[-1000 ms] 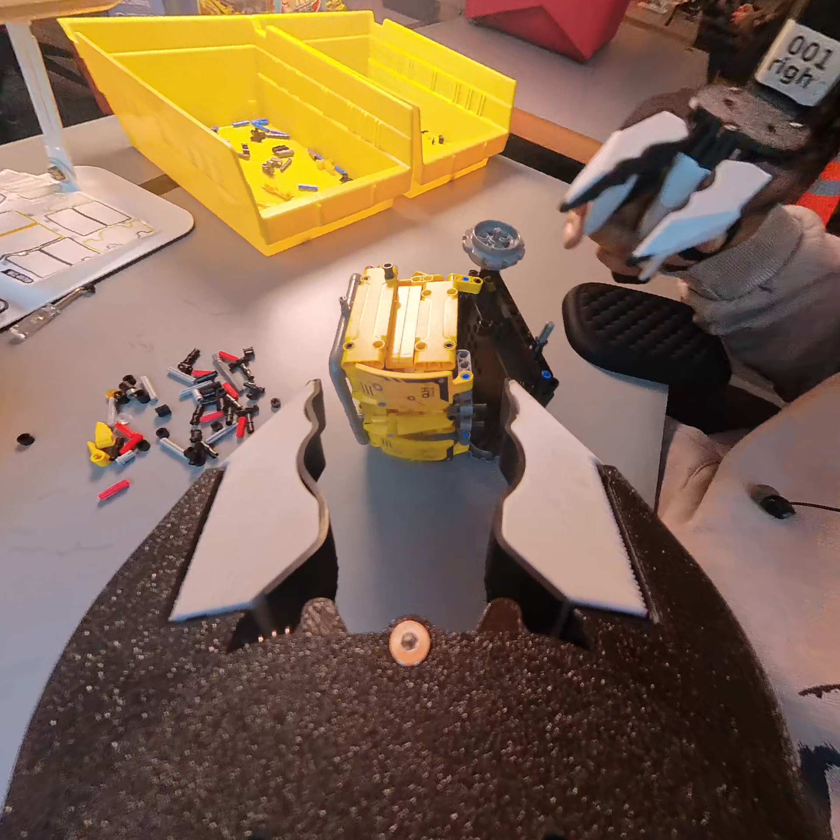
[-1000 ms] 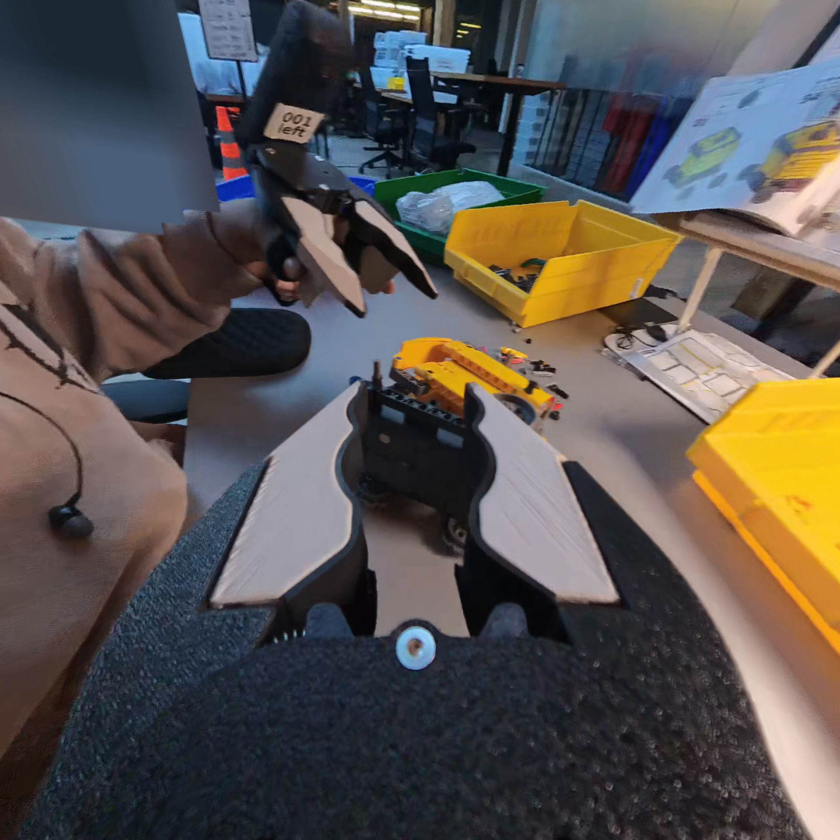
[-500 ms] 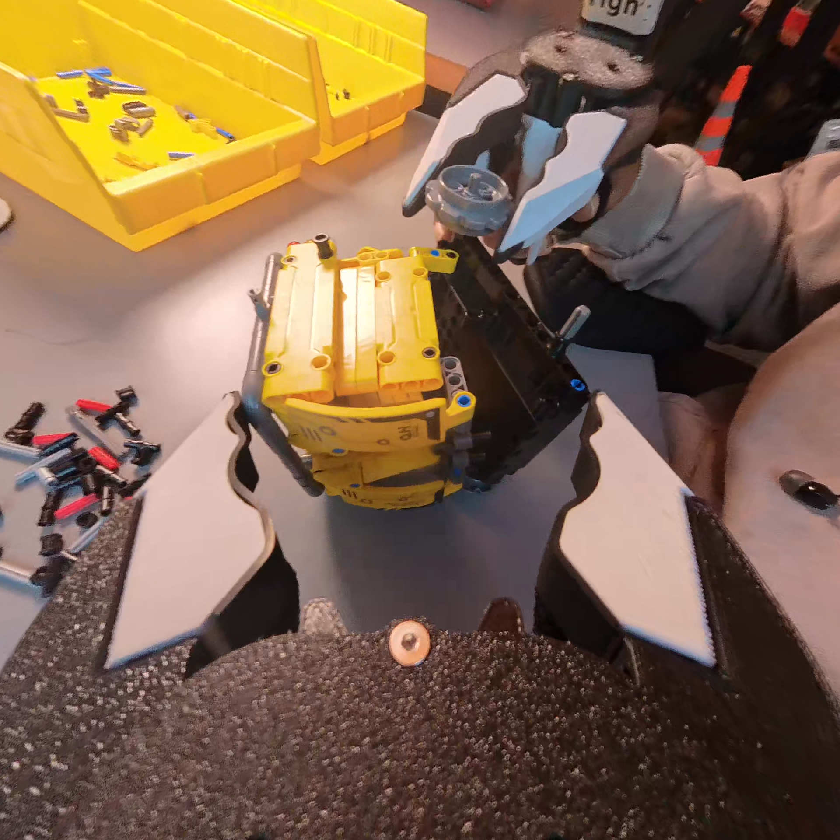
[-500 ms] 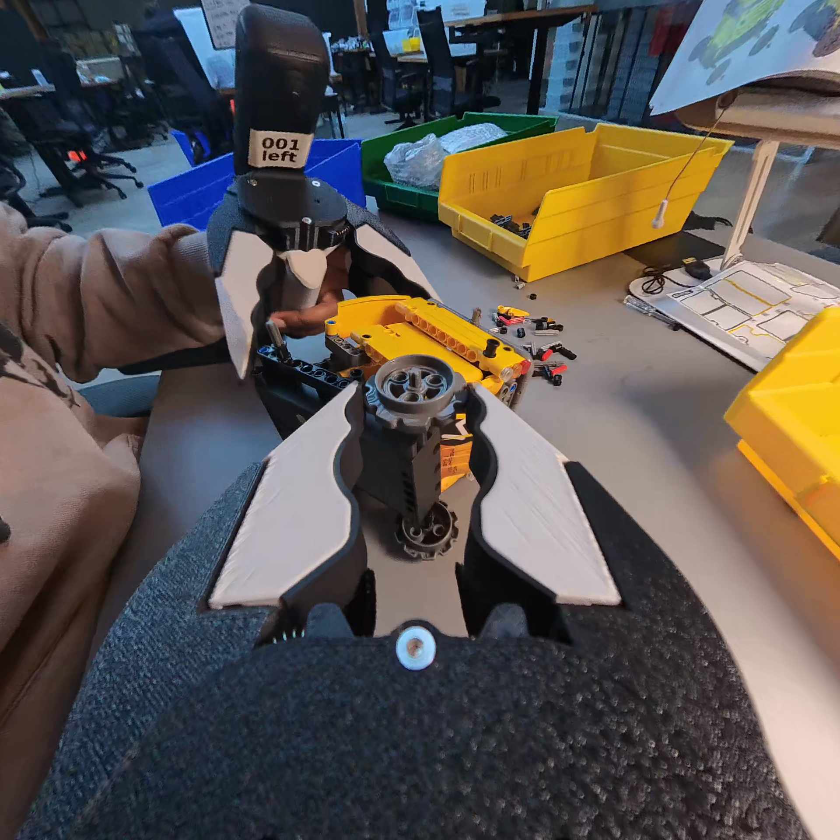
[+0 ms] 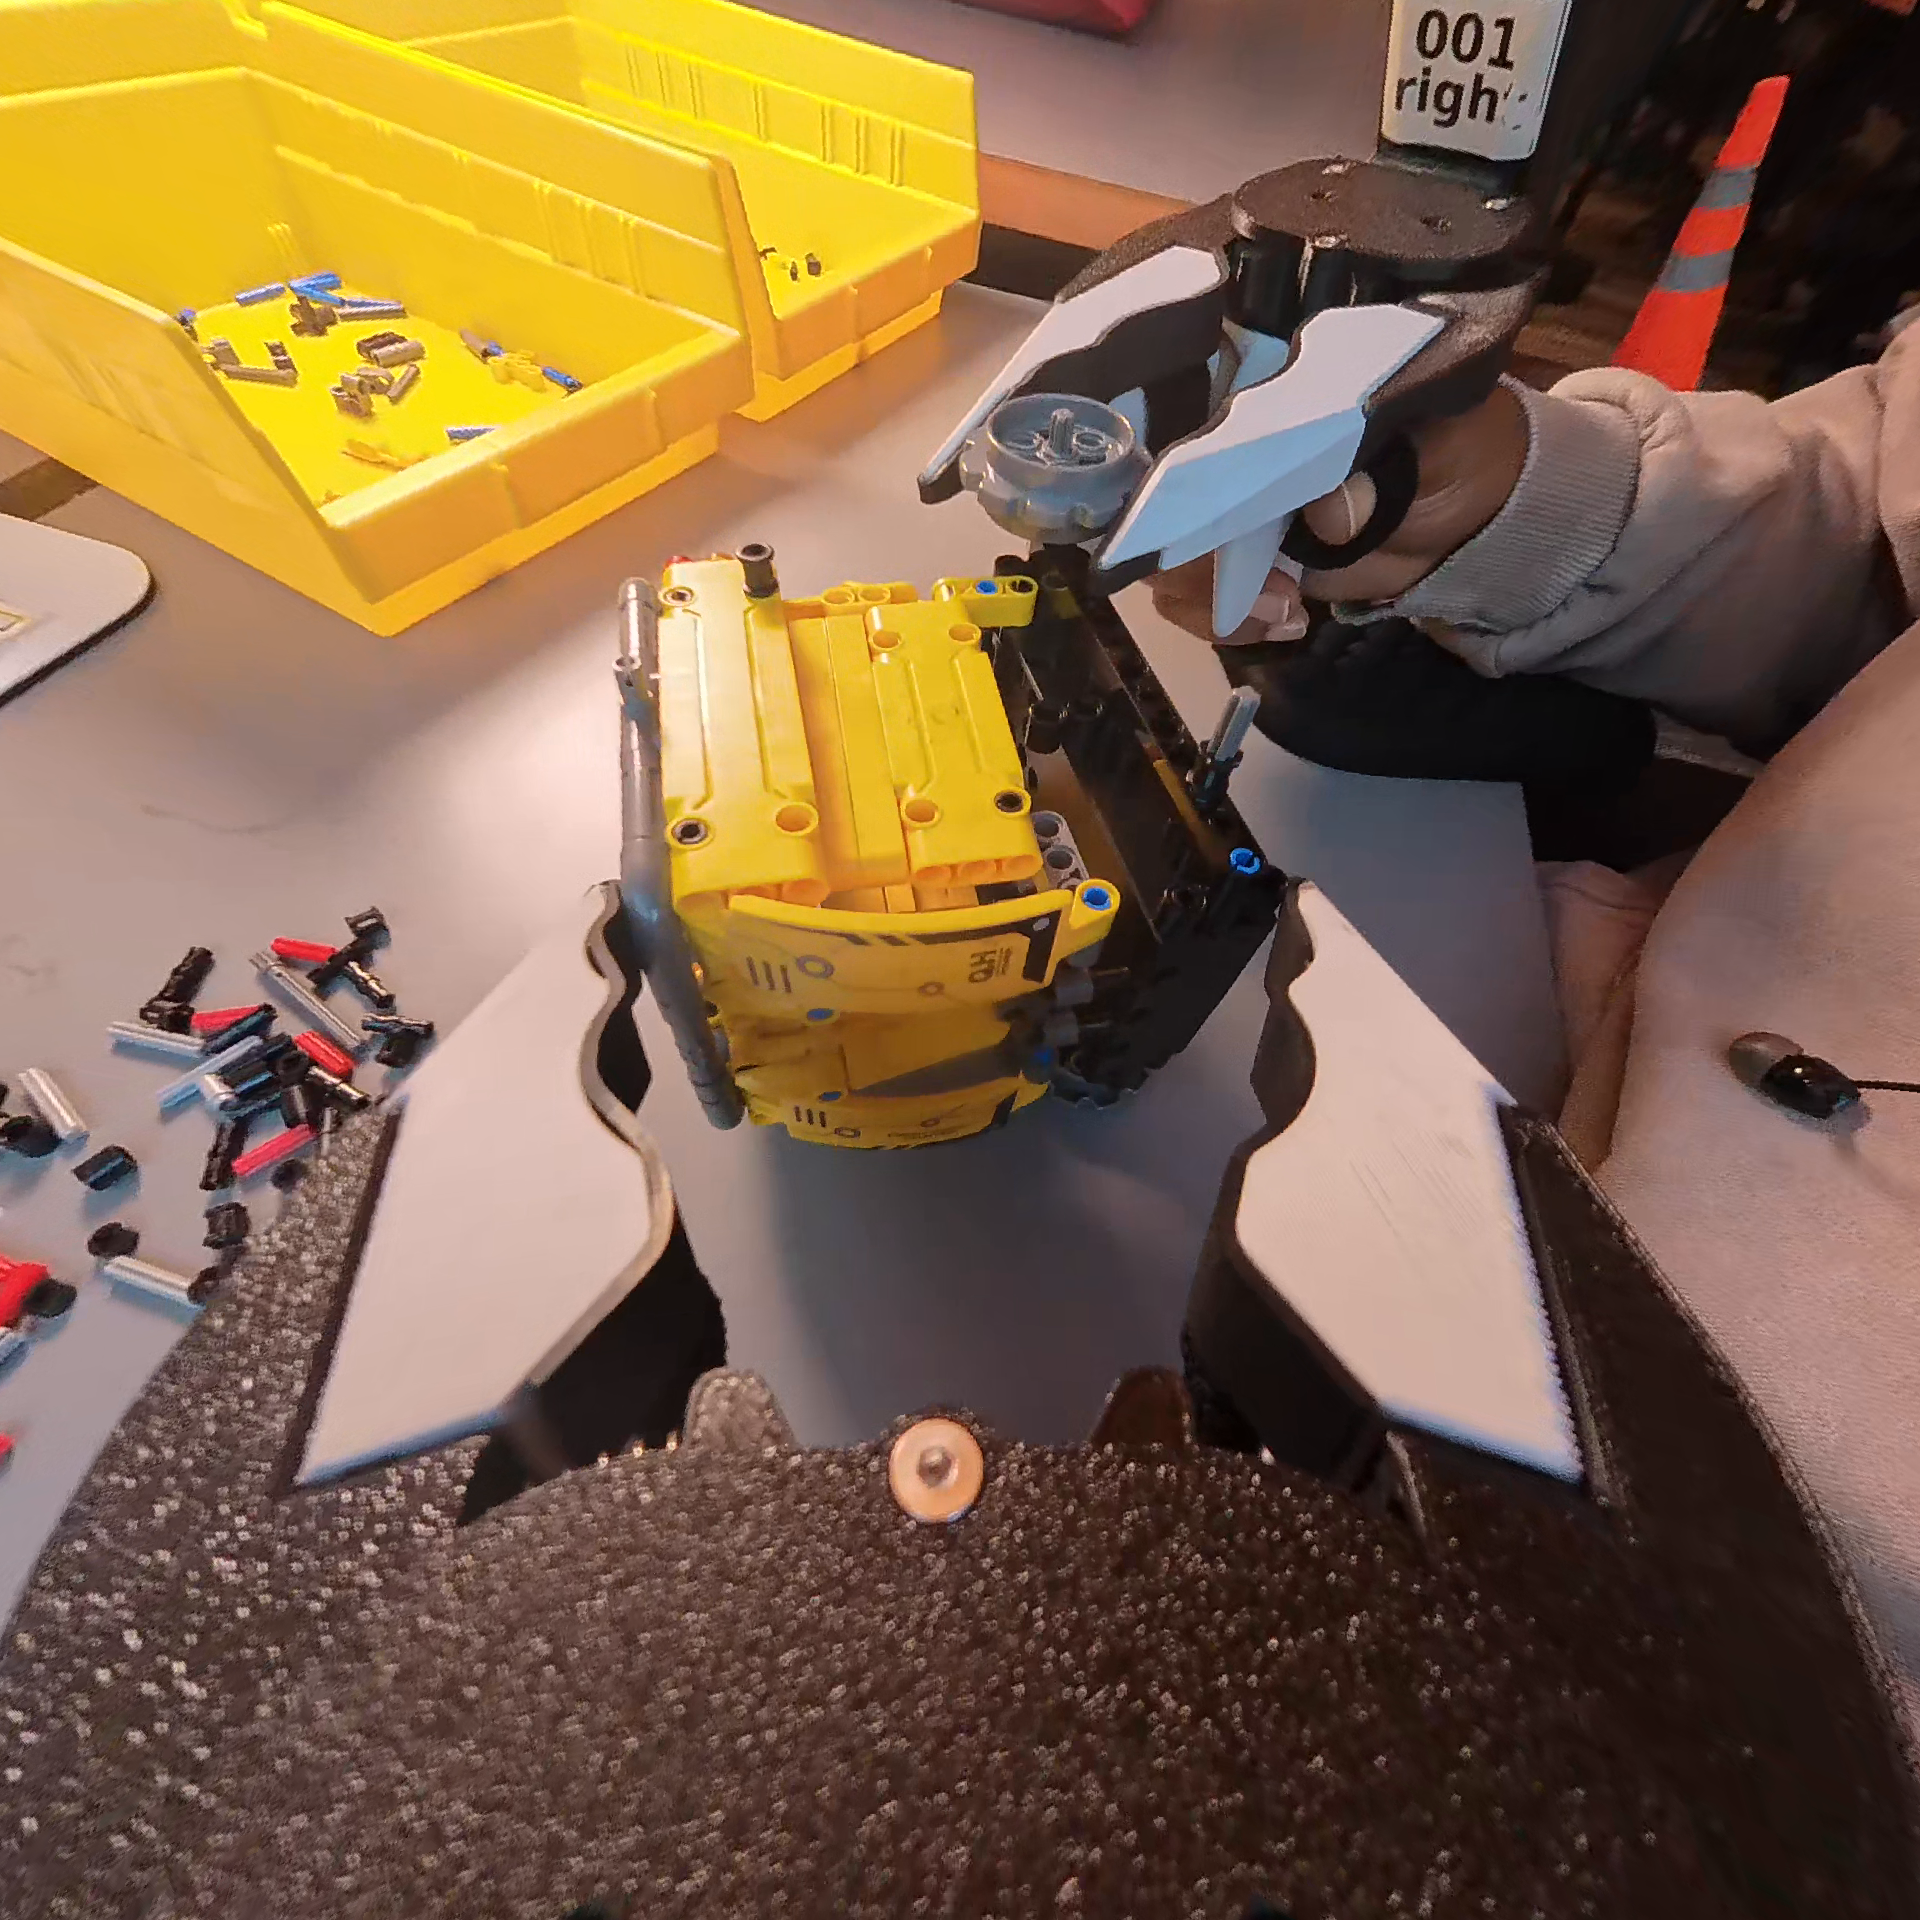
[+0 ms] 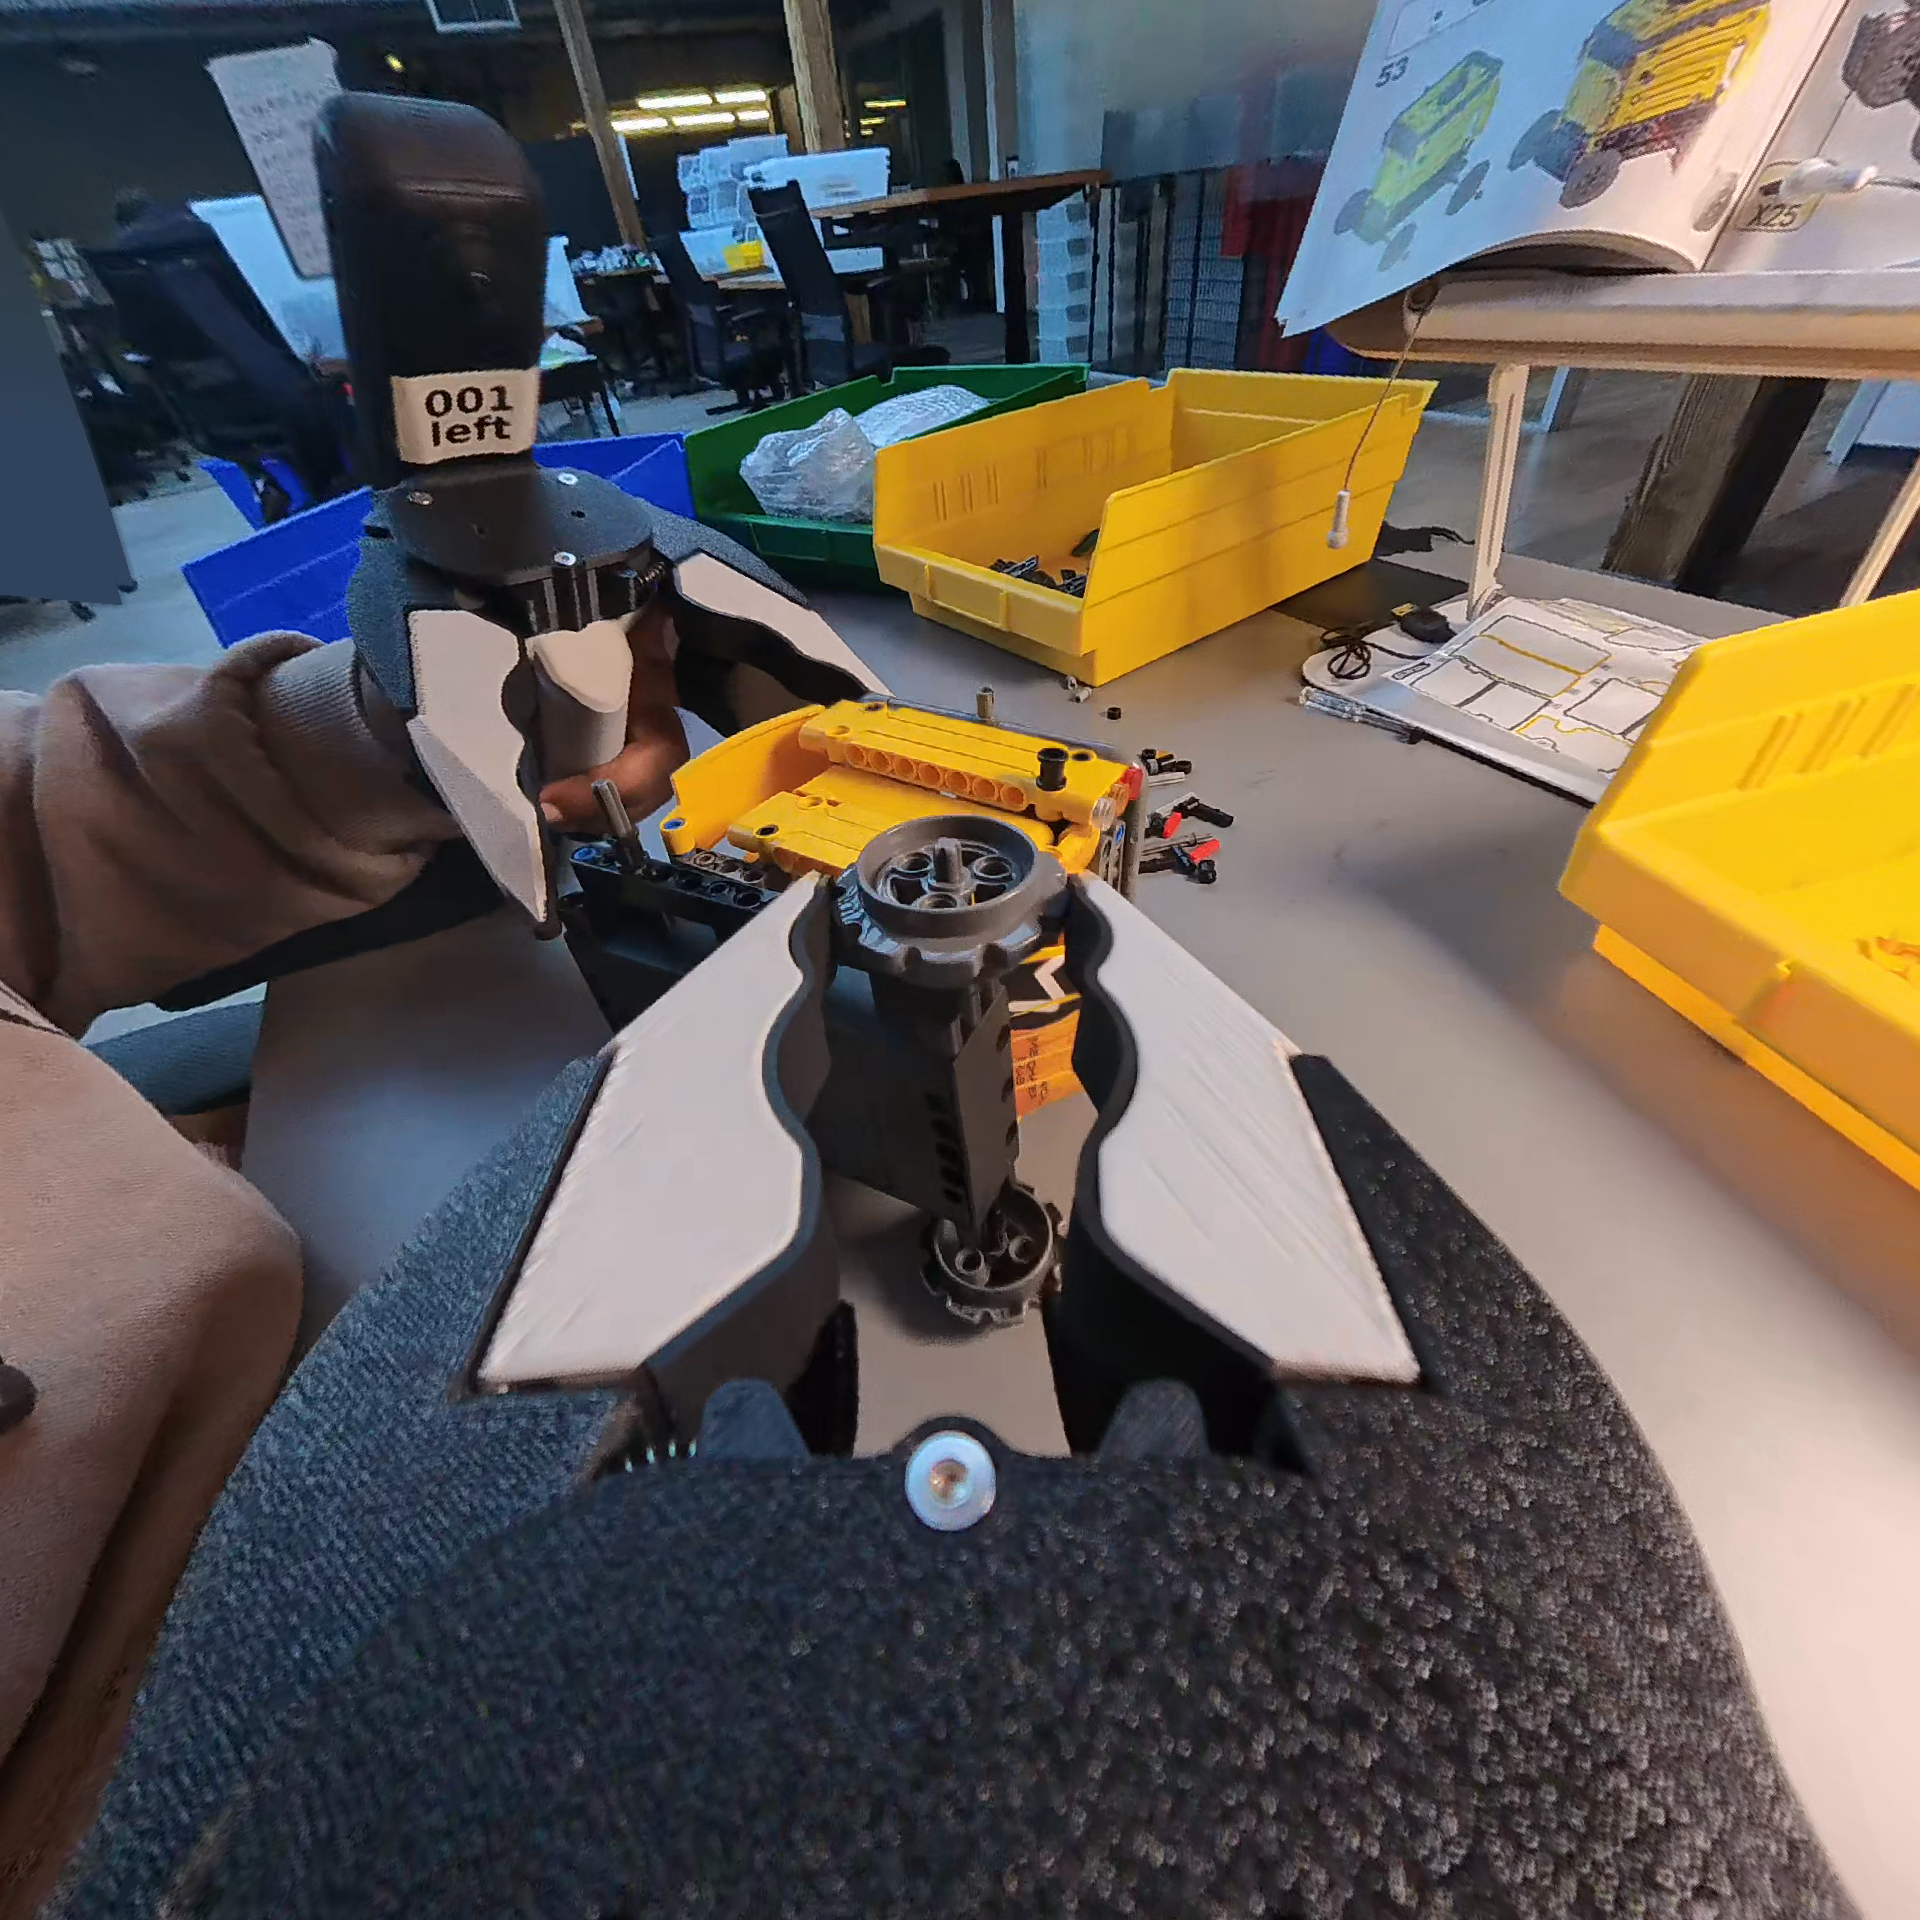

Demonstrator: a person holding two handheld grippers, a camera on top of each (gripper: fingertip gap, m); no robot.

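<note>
A yellow and black brick vehicle model stands on its end on the grey table. A grey wheel hub sits on an axle at its top. My left gripper is wide open, with one finger close to each side of the model's lower part. My right gripper is narrowly open. Its tips lie against or just beside the hub's rim. A second hub sits lower on the same black chassis. Each gripper shows in the other's view: the right and the left.
Loose black, red and grey pins lie left of the model. Yellow bins stand behind it, and another yellow bin stands at the right. An open instruction booklet rests on a stand over a printed sheet. Green and blue bins stand farther off. Left tips to right tips: about 8 cm.
My left gripper has opened wide and moved in until its fingers flank the model. My right gripper has come down onto the top hub, with its gap unchanged.
</note>
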